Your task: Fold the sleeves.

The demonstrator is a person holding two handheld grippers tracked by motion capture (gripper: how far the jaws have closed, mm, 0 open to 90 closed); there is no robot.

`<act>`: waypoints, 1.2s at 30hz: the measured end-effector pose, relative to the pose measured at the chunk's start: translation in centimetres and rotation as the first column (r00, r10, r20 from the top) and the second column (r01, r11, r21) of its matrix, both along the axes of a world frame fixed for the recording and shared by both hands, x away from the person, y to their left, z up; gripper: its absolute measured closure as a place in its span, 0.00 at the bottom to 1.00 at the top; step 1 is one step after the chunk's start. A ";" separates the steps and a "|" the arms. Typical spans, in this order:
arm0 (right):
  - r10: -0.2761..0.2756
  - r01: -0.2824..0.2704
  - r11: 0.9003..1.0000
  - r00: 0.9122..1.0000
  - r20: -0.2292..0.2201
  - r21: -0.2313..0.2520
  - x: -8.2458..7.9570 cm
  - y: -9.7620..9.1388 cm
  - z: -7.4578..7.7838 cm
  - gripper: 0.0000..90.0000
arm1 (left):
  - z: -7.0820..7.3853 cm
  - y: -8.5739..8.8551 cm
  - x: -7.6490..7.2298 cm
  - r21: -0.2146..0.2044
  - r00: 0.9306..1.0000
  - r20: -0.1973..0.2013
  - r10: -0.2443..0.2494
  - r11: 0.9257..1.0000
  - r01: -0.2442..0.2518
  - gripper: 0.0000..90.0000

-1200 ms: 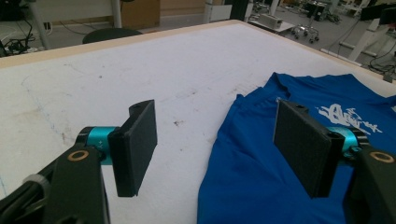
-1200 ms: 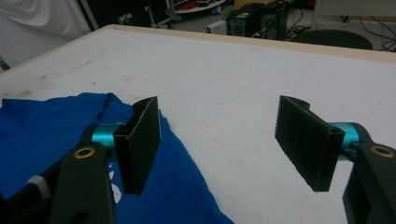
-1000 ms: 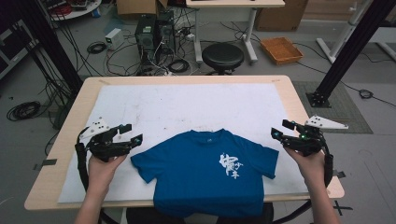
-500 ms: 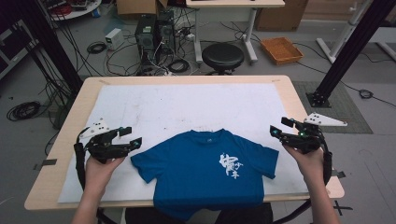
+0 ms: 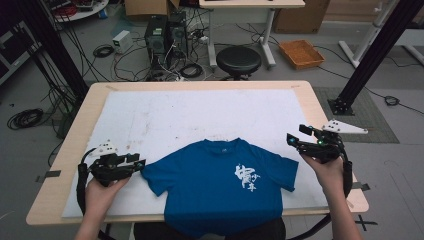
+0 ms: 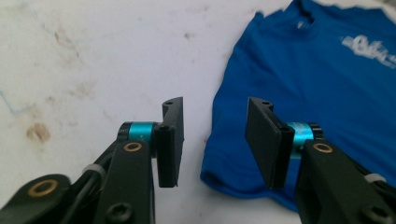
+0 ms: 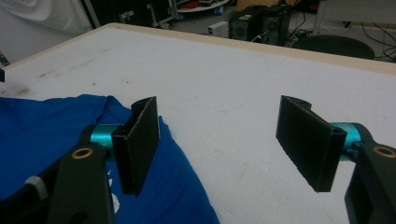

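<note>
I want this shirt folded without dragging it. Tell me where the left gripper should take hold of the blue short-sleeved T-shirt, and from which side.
Grip the blue short-sleeved T-shirt at the hem of its sleeve nearest the left gripper, coming in low from the shirt's outer side. That sleeve lies flat with a free edge on the white mat, right before the jaws, which have just been closing with nothing between them.

Blue cloth T-shirt, soft and matt; stained white matt mat on a smooth pale wooden table.
</note>
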State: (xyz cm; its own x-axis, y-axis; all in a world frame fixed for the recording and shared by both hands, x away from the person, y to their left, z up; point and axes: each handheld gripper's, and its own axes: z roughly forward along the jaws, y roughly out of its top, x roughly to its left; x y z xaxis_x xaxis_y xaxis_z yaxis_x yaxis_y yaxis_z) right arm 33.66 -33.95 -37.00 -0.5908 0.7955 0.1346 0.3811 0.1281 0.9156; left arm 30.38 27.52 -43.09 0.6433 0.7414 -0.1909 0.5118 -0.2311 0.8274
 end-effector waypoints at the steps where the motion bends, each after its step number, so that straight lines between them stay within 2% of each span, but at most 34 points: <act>1: 0.000 0.000 1.000 1.000 0.000 0.000 0.0 0.0 0.0 0.34 | -0.2 -0.1 0.0 0.010 1.000 -0.008 0.007 1.000 -0.007 0.65; 3: 0.003 -0.003 1.000 1.000 0.002 -0.004 0.0 0.0 0.0 0.34 | -0.4 -0.2 0.1 0.039 0.999 -0.027 0.026 0.999 -0.025 0.68; 9: -0.001 0.001 1.000 1.000 0.005 -0.001 -0.2 -0.1 0.0 0.34 | -0.8 -0.2 0.3 0.043 0.997 -0.069 0.038 0.998 -0.035 0.76; 11: -0.003 0.003 1.000 1.000 0.006 -0.002 -0.3 -0.2 0.0 0.34 | -1.2 -0.3 0.3 0.060 0.994 -0.101 0.042 0.998 -0.036 0.80; 15: -0.001 0.001 1.000 1.000 0.008 -0.002 -0.3 -0.2 0.0 0.34 | -1.4 -0.4 0.3 0.069 0.992 -0.122 0.042 0.997 -0.034 0.85; 18: -0.003 0.003 1.000 1.000 0.011 -0.002 -0.4 -0.2 0.1 0.34 | -1.3 -0.5 0.2 0.045 0.993 -0.118 0.022 0.999 -0.017 0.97; 21: -0.006 0.006 1.000 1.000 0.011 0.000 -0.4 -0.3 0.1 0.34 | -0.9 -0.7 0.2 0.024 0.993 -0.117 0.001 1.000 0.002 0.98; 23: -0.007 0.007 1.000 1.000 0.015 0.003 -0.4 -0.4 0.1 0.34 | -0.3 -1.2 0.1 -0.009 0.995 -0.098 -0.014 1.000 0.014 0.98; 24: -0.009 0.009 1.000 1.000 0.017 0.003 -0.4 -0.4 0.2 0.34 | 0.5 -1.9 0.0 -0.051 0.995 -0.094 -0.029 0.998 0.024 0.98; 25: -0.009 0.009 1.000 1.000 0.017 0.003 -0.4 -0.5 0.2 0.34 | 1.0 -2.5 -0.1 -0.087 0.994 -0.110 -0.030 0.996 0.020 0.98; 27: -0.013 0.013 1.000 1.000 0.015 0.004 -0.4 -0.5 0.2 0.34 | 1.9 -3.7 -0.2 -0.131 0.995 -0.088 -0.046 0.991 0.034 0.98; 28: -0.013 0.013 1.000 1.000 0.015 0.004 -0.4 -0.5 0.2 0.34 | 1.9 -3.7 -0.2 -0.131 0.995 -0.088 -0.046 0.991 0.034 0.98; 30: -0.017 0.017 1.000 1.000 0.014 0.006 -0.4 -0.6 0.2 0.34 | 3.0 -5.8 -0.4 -0.135 0.994 -0.055 -0.090 0.987 0.082 0.98; 31: -0.017 0.017 1.000 1.000 0.014 0.006 -0.4 -0.6 0.2 0.34 | 3.0 -5.8 -0.4 -0.135 0.994 -0.055 -0.090 0.987 0.082 0.98; 32: -0.017 0.017 1.000 1.000 0.014 0.007 -0.4 -0.6 0.2 0.34 | 3.3 -6.8 -0.4 -0.133 0.994 -0.049 -0.102 0.987 0.095 0.98; 34: -0.019 0.019 1.000 1.000 0.014 0.007 -0.4 -0.7 0.2 0.34 | 3.6 -8.1 -0.4 -0.149 0.992 -0.048 -0.113 0.983 0.105 0.98; 36: -0.019 0.019 1.000 1.000 0.013 0.009 -0.4 -0.7 0.1 0.34 | 3.8 -9.2 -0.3 -0.174 0.990 -0.070 -0.123 0.979 0.109 0.98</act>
